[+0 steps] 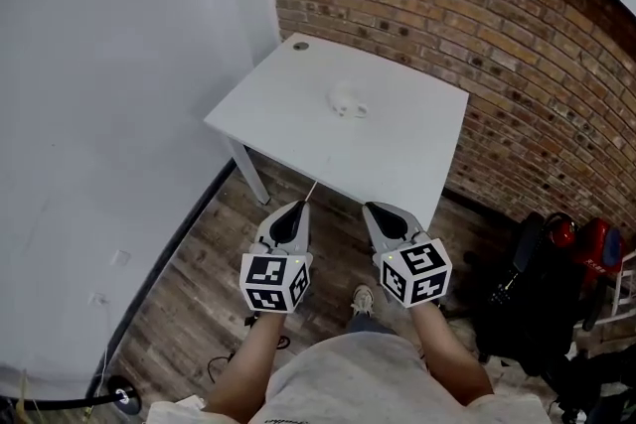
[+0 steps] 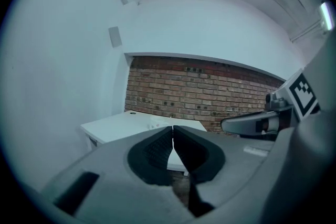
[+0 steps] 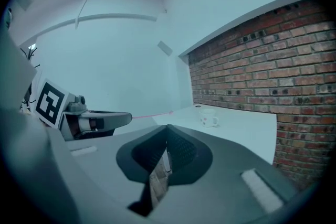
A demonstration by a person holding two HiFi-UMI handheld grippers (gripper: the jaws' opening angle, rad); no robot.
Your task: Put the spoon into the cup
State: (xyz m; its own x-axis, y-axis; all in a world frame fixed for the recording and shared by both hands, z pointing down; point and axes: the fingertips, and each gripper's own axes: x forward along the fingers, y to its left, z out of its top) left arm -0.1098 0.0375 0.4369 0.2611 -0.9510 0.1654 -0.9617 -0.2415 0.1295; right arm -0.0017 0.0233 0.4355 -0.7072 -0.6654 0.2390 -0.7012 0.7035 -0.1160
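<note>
A small white cup (image 1: 348, 101) stands near the middle of the white table (image 1: 283, 114); it also shows in the left gripper view as the cup (image 2: 156, 123) and in the right gripper view as the cup (image 3: 209, 117). My left gripper (image 1: 298, 205) hangs in front of the table's near edge, shut on a thin spoon (image 1: 310, 190) that sticks out toward the table. From the right gripper view the spoon (image 3: 152, 114) is a pale pink line beyond the left gripper (image 3: 128, 118). My right gripper (image 1: 370, 208) is beside it, shut, with nothing held.
A brick wall (image 1: 517, 45) runs behind and to the right of the table, a white wall (image 1: 109, 84) to the left. Black bags (image 1: 522, 298) and red gear (image 1: 596, 243) sit on the wooden floor at right. A cable (image 1: 60, 400) lies at lower left.
</note>
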